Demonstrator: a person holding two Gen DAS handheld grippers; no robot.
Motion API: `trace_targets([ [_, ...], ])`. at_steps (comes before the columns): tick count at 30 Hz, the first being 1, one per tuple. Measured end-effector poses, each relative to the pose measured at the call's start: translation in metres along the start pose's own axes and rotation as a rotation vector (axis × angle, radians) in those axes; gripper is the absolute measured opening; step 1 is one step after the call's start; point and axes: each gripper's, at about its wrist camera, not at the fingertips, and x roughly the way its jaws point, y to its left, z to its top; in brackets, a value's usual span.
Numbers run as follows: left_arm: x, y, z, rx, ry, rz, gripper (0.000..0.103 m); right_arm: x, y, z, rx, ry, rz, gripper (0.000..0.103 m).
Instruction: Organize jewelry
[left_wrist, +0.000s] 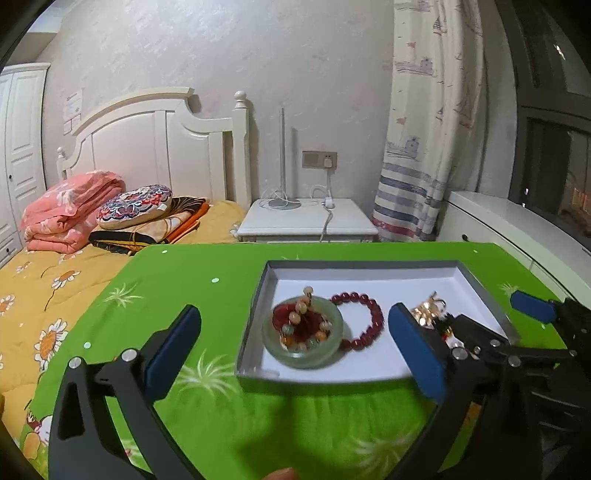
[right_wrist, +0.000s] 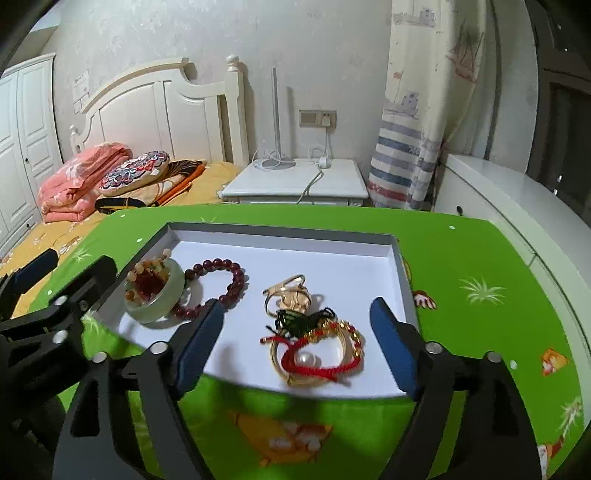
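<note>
Both the left tongs (left_wrist: 295, 350) and right tongs (right_wrist: 299, 343) gape wide, empty; the jade bangle (left_wrist: 303, 338) lies between the left's fingers, the red cord bracelet (right_wrist: 317, 354) between the right's.

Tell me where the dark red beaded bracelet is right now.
The dark red beaded bracelet lies inside the shallow white tray, left half, touching the pale green jade bangle, left of the tangled gold and red-cord jewelry.
</note>
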Motion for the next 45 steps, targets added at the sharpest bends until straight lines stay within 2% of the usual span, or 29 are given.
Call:
trace_targets([
  [7, -0.033, -0.004, -0.016, 0.011, -0.025, -0.025, 0.098, -0.029, 0.007, -0.021, -0.023, -0.052, -0.053, 0.083],
  [17, -0.044, 0.002, -0.031, -0.004, 0.007, -0.029, 0.098, -0.069, 0.012, -0.036, -0.040, -0.127, -0.097, 0.084],
  [24, -0.046, -0.003, -0.034, 0.036, 0.013, -0.004, 0.098, -0.076, 0.012, -0.036, -0.035, -0.141, -0.092, 0.084],
  [45, -0.042, 0.006, -0.035, 0.006, 0.029, 0.002, 0.098, -0.078, 0.008, -0.038, -0.025, -0.147, -0.091, 0.084],
])
